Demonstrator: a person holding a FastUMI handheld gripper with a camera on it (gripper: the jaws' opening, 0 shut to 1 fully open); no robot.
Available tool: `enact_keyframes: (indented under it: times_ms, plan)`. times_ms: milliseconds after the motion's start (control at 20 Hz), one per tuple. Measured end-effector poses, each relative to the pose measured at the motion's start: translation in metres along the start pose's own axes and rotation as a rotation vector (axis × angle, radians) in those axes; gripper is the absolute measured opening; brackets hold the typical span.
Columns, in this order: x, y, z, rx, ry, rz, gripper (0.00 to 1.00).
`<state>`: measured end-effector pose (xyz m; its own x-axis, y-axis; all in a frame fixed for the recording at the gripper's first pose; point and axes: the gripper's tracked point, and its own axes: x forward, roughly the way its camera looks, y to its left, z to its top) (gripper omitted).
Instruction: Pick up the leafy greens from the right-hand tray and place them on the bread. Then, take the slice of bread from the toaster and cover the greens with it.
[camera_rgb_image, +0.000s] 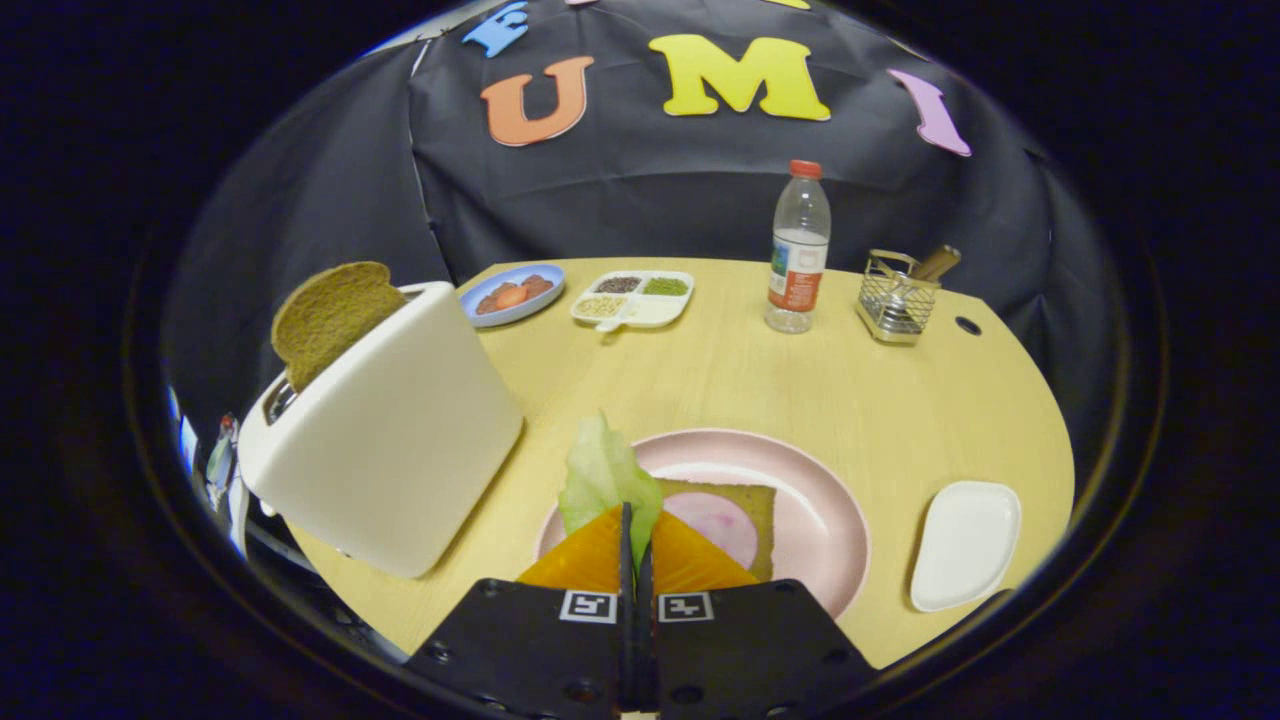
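Fingers (634, 545) pinched narrow on the lettuce leaf (603, 478), carried above the near edge of the table (850, 390), over the left rim of the pink plate (815, 500). Best eased right, lowered onto the bread slice (752, 502) with its ham round (722, 525), then released flat. Thin, limp, ruffled leaf; coarse brown bread; glossy plate. Second slice (330, 312) upright in the smooth cream toaster (395, 440) at the left edge. White tray (965, 545) near the right edge, bare.
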<state>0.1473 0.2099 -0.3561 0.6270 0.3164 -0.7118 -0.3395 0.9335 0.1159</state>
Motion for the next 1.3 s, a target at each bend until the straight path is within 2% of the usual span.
enact_keyframes:
  times_ms: [150, 350, 500, 600, 650, 800, 950, 1050, 1150, 1300]
  plan:
    - [0.008, -0.011, -0.006, 0.034, 0.021, 0.0, 0.01]
    - [0.012, -0.018, -0.007, 0.001, -0.004, 0.003, 0.03]
    - [0.013, -0.023, -0.01, -0.001, -0.006, -0.002, 0.33]
    - [0.012, -0.029, -0.01, -0.008, -0.009, -0.033, 0.51]
    - [0.01, -0.033, -0.009, -0.008, -0.017, -0.051, 0.55]
    - [0.003, -0.034, -0.004, -0.001, -0.031, -0.07, 0.84]
    - [-0.017, -0.031, 0.007, 0.011, -0.067, -0.08, 0.89]
    - [-0.033, -0.031, 0.02, -0.002, -0.11, -0.11, 0.96]
    - [-0.052, -0.03, 0.037, 0.009, -0.169, -0.141, 0.97]
    - [-0.079, -0.01, 0.057, 0.05, -0.206, -0.105, 0.96]
